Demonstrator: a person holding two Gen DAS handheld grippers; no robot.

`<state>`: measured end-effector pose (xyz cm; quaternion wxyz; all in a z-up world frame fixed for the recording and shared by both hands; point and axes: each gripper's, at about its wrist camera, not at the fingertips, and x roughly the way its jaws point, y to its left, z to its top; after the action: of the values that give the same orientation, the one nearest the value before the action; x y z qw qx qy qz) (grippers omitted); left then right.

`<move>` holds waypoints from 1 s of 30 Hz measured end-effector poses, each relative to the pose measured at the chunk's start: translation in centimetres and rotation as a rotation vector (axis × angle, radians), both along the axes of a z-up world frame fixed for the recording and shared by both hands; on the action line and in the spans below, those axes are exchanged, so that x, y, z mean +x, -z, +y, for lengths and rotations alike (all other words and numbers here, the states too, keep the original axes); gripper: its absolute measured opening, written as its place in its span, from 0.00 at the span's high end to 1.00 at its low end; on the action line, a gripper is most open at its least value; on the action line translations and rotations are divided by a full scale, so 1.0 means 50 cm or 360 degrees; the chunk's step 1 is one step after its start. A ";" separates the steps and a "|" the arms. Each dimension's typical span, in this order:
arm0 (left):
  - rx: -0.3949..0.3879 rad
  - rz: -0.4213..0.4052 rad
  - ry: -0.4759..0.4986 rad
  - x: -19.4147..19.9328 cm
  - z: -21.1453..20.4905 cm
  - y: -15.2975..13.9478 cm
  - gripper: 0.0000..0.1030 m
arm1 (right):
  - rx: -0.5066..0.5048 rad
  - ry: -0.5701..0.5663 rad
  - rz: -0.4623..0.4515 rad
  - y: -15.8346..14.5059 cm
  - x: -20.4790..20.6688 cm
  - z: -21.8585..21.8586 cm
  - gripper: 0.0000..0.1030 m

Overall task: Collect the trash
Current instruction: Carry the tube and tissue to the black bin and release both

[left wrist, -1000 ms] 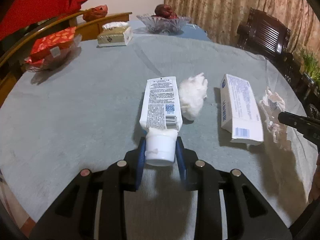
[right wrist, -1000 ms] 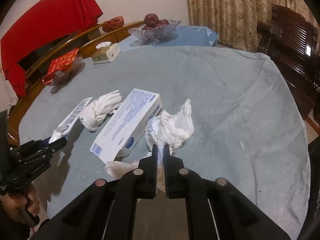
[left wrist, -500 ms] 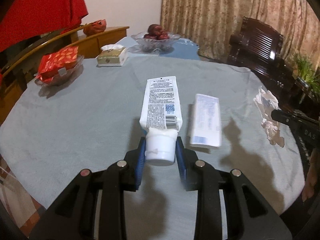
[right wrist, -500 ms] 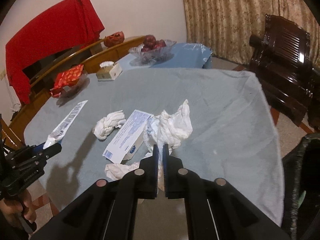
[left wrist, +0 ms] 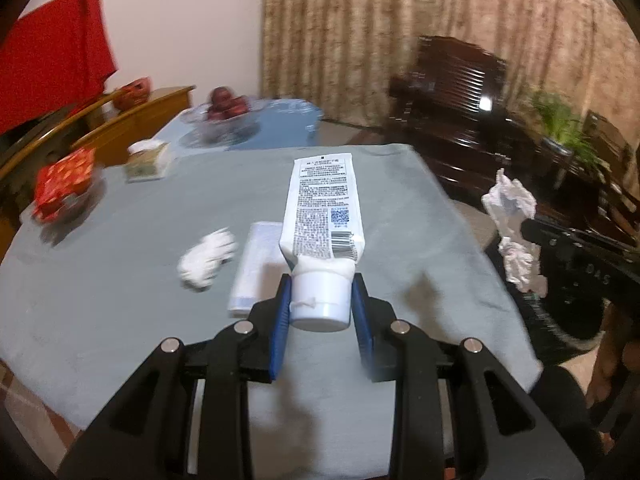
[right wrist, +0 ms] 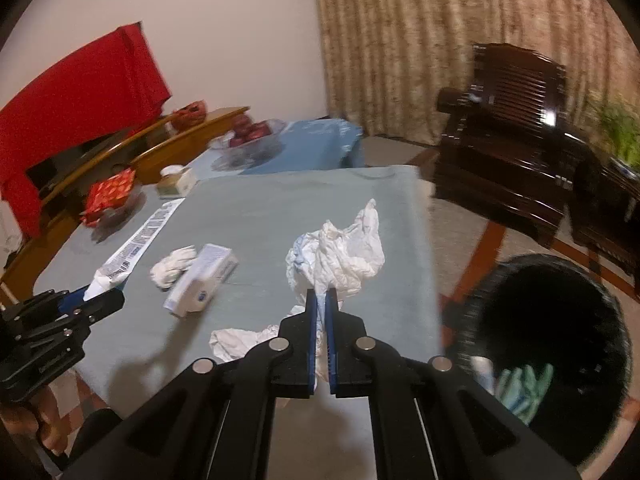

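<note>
- Both hands are lifting away from the bench (left wrist: 120,300) and swinging toward the person's right; in each wrist view the grey cloth is dropping lower and further off than a second ago.
- Left gripper (left wrist: 320,300): jaws are clamping the cap end of the white tube (left wrist: 322,208), which is sticking out forward, clear of the cloth. Grip is looking unchanged across the second.
- Right gripper (right wrist: 320,316): jaws are clenched nearly together on a crumpled white wrapper (right wrist: 340,252), with a loose tail dangling below.
- A black bin (right wrist: 560,340) is now coming into the right wrist view, low at the right, off the bench edge; something pale green is already lying inside. It was only a sliver half a second ago.
- Still lying on the bench: a crumpled tissue (right wrist: 174,270) and, just beside it, a white carton (right wrist: 202,284). Both untouched.
- Judgement: the pick-up step is done for these two pieces and the carry to the bin is under way; the drop is not yet made. At least one more trip looks needed for the tissue and carton.
</note>
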<state>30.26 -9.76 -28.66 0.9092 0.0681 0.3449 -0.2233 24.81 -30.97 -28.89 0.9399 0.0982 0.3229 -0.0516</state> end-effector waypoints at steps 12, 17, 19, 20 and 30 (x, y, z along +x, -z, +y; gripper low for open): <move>-0.0021 -0.0001 0.0317 -0.083 -0.250 -0.013 0.73 | -0.0024 0.0283 -0.0011 -0.010 -0.141 -0.191 0.96; -0.0002 0.0016 0.0421 -0.103 -0.342 0.003 0.73 | -0.0027 0.0392 0.0003 0.005 -0.190 -0.267 0.96; 0.0002 0.0029 0.0458 -0.111 -0.373 0.011 0.73 | -0.0016 0.0434 0.0017 0.013 -0.204 -0.299 0.96; 0.0007 0.0033 0.0484 -0.117 -0.393 0.017 0.73 | -0.0013 0.0448 0.0022 0.017 -0.209 -0.310 0.96; 0.0060 0.0122 0.0638 -0.149 -0.554 0.088 0.73 | 0.0036 0.0590 0.0099 0.078 -0.244 -0.411 0.96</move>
<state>22.79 -37.46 -33.07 0.8314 0.1438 0.3628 -0.3956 12.61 -51.53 -32.82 0.9027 0.1649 0.3289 -0.2232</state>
